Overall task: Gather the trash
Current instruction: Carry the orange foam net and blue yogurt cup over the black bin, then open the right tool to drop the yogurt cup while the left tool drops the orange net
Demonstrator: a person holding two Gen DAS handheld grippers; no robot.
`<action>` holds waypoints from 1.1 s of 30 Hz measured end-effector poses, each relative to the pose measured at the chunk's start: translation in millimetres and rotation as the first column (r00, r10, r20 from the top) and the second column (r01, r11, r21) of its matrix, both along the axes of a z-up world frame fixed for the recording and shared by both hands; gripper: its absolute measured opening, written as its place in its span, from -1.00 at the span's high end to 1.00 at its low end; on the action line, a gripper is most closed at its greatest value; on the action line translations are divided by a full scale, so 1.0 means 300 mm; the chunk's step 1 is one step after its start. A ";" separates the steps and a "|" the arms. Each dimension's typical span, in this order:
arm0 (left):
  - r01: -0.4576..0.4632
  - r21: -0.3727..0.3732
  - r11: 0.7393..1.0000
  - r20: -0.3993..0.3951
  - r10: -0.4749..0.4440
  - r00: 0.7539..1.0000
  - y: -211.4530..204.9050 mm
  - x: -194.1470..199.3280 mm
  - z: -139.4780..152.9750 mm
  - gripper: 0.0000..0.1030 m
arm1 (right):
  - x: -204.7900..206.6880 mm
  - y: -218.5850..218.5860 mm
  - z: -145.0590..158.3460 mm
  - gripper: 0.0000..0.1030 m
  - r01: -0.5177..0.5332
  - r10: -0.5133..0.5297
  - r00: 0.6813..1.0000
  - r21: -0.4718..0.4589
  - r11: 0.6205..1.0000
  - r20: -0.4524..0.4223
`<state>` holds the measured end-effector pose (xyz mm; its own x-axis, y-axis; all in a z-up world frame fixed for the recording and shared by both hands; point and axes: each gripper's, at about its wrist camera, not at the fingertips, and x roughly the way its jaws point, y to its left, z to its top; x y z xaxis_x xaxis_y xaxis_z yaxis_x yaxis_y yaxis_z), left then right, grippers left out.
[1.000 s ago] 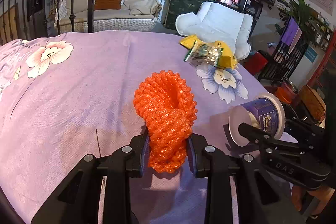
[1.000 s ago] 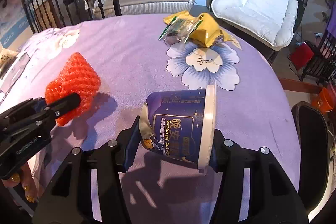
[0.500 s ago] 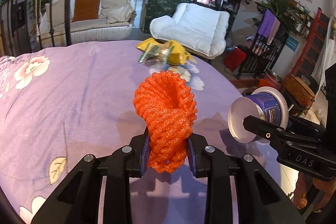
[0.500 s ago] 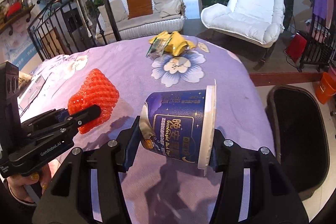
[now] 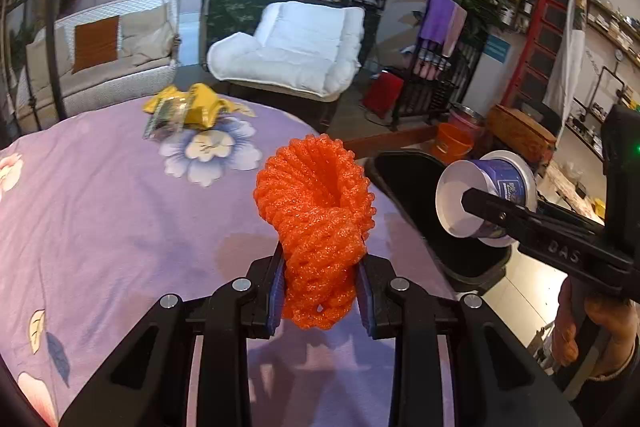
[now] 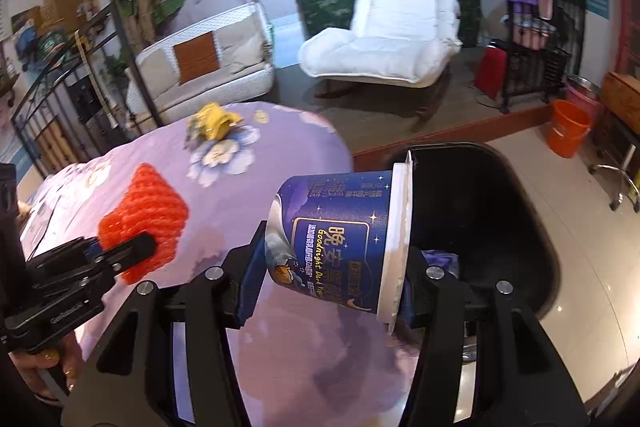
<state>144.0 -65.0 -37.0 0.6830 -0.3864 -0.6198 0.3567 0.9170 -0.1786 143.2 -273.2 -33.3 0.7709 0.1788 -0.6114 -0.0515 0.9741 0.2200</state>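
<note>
Left wrist view: the orange foam net is pinched in the left gripper, the yogurt cup clamped sideways by the right gripper, both likely carried for dropping into the black bin.

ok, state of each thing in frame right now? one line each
left tool: shut on the orange foam net, off the table
right tool: shut on the blue cup, cup on its side, empty
black bin: open, beside the table
yellow wrappers: lying on the purple tablecloth
</note>
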 end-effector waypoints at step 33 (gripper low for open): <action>0.245 0.034 0.969 -0.078 -0.242 0.967 -0.415 0.062 -0.073 0.41 | 0.210 -0.343 -0.331 -0.50 0.263 -0.264 0.944 -0.030 0.964 -0.196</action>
